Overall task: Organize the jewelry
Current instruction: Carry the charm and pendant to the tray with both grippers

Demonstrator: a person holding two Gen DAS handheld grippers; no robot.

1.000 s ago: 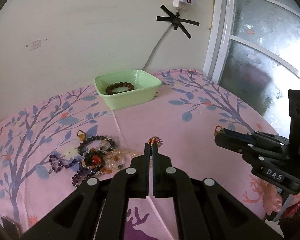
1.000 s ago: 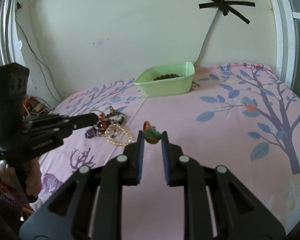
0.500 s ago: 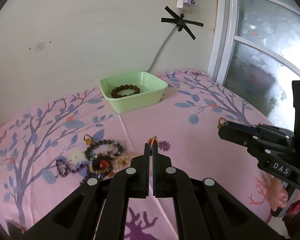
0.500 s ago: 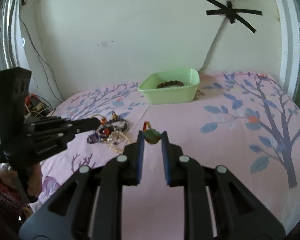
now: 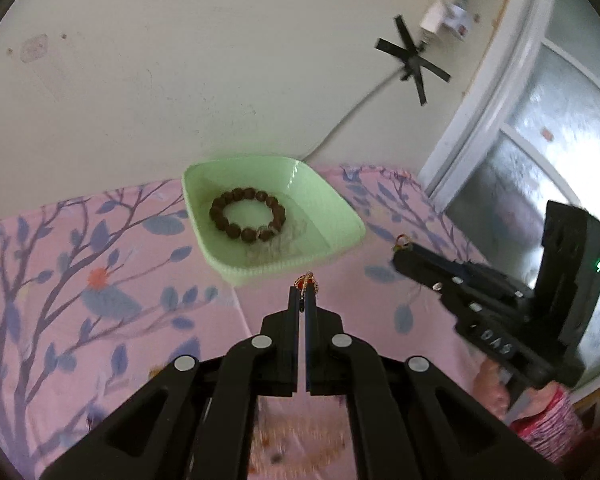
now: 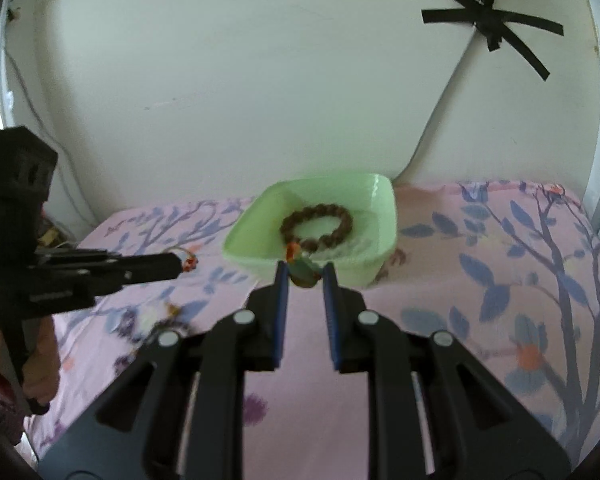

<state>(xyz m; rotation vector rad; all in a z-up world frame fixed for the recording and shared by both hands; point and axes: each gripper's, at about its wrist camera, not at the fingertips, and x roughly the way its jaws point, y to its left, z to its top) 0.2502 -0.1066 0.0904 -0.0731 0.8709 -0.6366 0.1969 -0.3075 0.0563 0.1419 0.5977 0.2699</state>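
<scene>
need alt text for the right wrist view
The right hand-held gripper pinches a small green pendant just in front of a green tray that holds a brown bead bracelet. The tray sits on a pink floral tablecloth; the left hand-held gripper reaches in from the left.

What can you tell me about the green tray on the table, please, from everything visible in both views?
The green tray is a pale mint, plastic-looking, roughly square dish with rounded corners, sloping walls and a finely ribbed outer side. It sits flat and upright on the pink tree-patterned tablecloth, at the far side close to the wall. Inside lies a brown bead bracelet, a closed ring lying flat on its floor. Neither gripper touches it.
</scene>
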